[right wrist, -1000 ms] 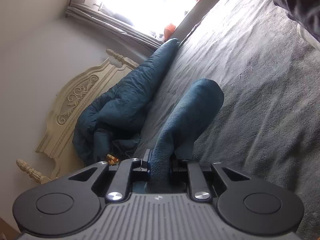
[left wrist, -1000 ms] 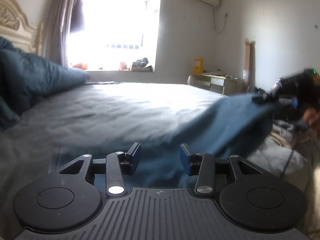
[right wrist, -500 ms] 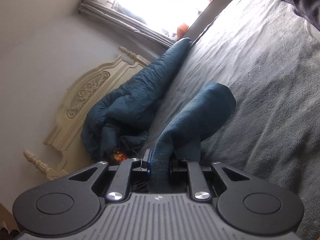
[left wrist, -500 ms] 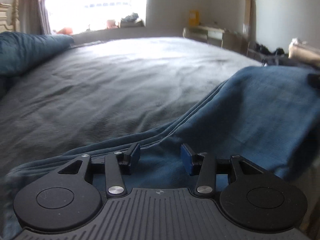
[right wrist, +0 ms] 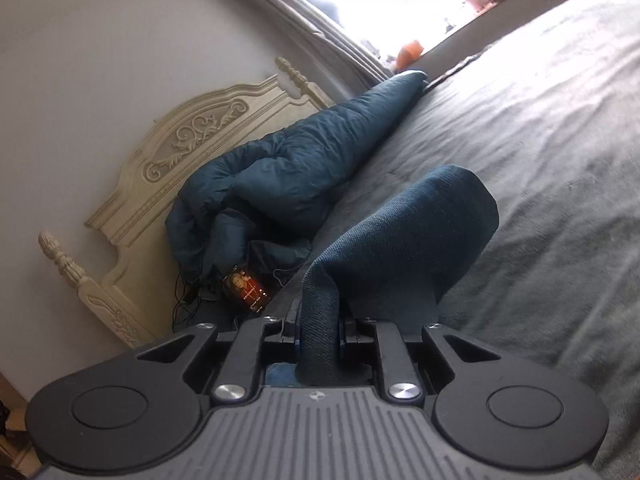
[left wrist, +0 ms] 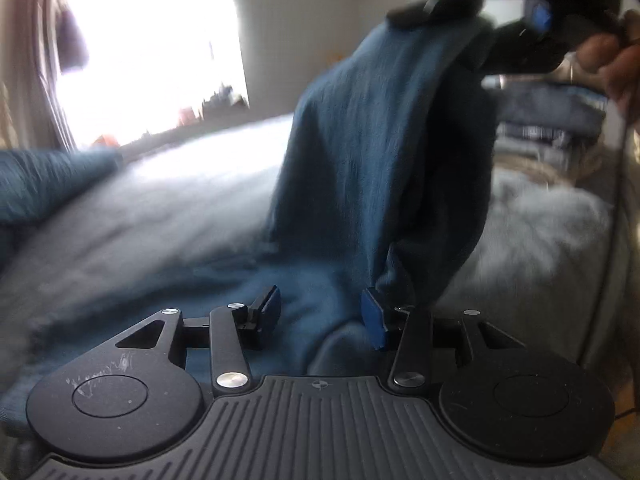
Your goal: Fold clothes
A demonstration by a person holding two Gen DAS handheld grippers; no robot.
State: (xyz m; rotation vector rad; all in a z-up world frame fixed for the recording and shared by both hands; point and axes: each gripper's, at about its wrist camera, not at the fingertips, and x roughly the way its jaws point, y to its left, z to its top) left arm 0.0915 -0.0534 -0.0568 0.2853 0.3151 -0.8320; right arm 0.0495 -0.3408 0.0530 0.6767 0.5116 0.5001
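A dark blue garment (left wrist: pixel 380 140) hangs in a tall drape over the grey bed (left wrist: pixel 140 232). Its top edge is pinched by my right gripper (left wrist: pixel 440 12), held by a hand (left wrist: pixel 612 60) at the upper right of the blurred left wrist view. In the right wrist view my right gripper (right wrist: pixel 319 330) is shut on a thick fold of the garment (right wrist: pixel 420 220), which loops forward over the bed (right wrist: pixel 540 160). My left gripper (left wrist: pixel 320 312) is low by the garment's lower part. Its fingers stand apart with cloth lying between them, and the pads do not press on it.
A rumpled blue duvet (right wrist: pixel 288 176) lies against the cream carved headboard (right wrist: pixel 180 148), with a lit phone (right wrist: pixel 248 290) and cables beside it. A bright window (left wrist: pixel 152 40) is behind the bed. Stacked clothes (left wrist: pixel 552 108) sit beyond the bed's right side.
The right gripper has risen with the garment, which now hangs upright instead of lying low across the bed. The left gripper has dipped and rolled, and its fingers stay apart.
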